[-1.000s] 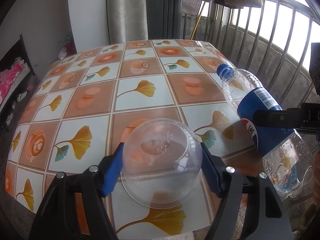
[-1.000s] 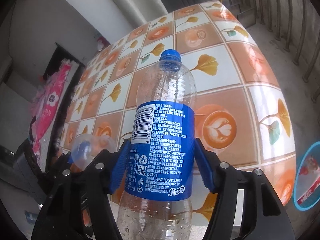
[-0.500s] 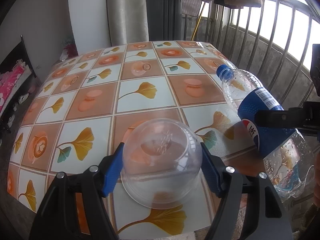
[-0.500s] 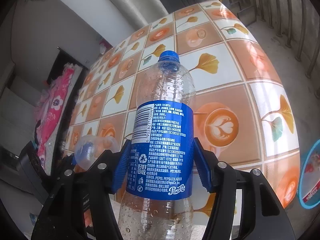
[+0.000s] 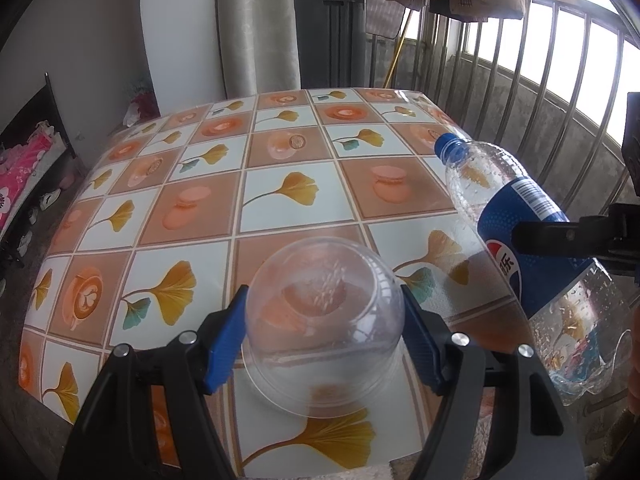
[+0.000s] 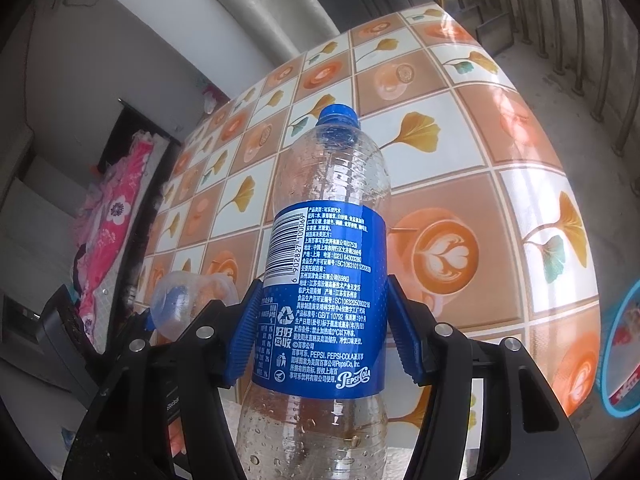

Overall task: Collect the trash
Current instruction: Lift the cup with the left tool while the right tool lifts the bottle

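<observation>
Between the blue pads of the left gripper [image 5: 322, 340] a clear cup [image 5: 323, 334] is clamped, mouth toward the camera and rounded bottom pointing away along the fingers; it is held off the table [image 5: 280, 200], whose near edge lies just beneath and ahead. The right gripper [image 6: 322, 334] is closed on a bottle [image 6: 326, 280] at the blue label, so the long axis runs straight out from the jaws, base toward the camera and blue cap [image 6: 338, 116] at the far end. In the left view that bottle is seen just to the right of the cup, slanting up and away over the table's right edge, apart from the cup.

Both pieces of trash appear to be in hand already, and nothing else loose is seen on the cloth ahead. What the coming move turns on is judged to be the blue-rimmed bin [image 6: 618, 348], glimpsed low at the right edge of the right view, beyond the table's right side. It lies on the bottle's side, so the right hand is nearer; the cup would have to be carried across behind the bottle. Whether the bin's mouth is clear cannot be told.
</observation>
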Available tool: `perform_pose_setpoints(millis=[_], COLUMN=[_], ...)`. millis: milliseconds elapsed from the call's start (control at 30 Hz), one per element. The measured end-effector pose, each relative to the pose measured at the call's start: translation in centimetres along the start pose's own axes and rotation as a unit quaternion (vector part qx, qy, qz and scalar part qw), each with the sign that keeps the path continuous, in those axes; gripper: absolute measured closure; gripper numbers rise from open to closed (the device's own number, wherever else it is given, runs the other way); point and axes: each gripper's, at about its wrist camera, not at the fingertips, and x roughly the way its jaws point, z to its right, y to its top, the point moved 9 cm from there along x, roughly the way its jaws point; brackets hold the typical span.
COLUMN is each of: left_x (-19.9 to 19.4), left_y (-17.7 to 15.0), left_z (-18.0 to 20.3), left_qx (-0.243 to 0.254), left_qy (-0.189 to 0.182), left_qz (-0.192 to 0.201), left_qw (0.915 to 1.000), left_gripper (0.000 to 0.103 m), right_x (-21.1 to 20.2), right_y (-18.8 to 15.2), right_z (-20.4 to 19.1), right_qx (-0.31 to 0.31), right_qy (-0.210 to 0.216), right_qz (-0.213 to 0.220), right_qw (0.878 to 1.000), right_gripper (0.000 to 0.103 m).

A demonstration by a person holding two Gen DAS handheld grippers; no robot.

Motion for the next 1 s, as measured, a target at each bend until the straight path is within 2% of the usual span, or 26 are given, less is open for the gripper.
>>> perform_pose_setpoints(millis=[667,1000], left_x=[-1.0,-2.9], left_y=[0.6,1.5], left_z=[0.5,1.9], left_qx=[0.005,0.017], left_qy=[0.007,0.008], left_qz=[0.014,0.033], left_qw=[0.9999,0.9993], left_gripper=[0.033,0.034], right_x=[-0.7,-2.9], right_y=[0.5,0.7], right_z=[-0.8,-0.9], right_qx=[0.004,0.010], right_qy=[0.014,0.033], right_qz=[0.006,0.028], right_qw=[1.000,0.999], right_gripper=[0.047,0.047])
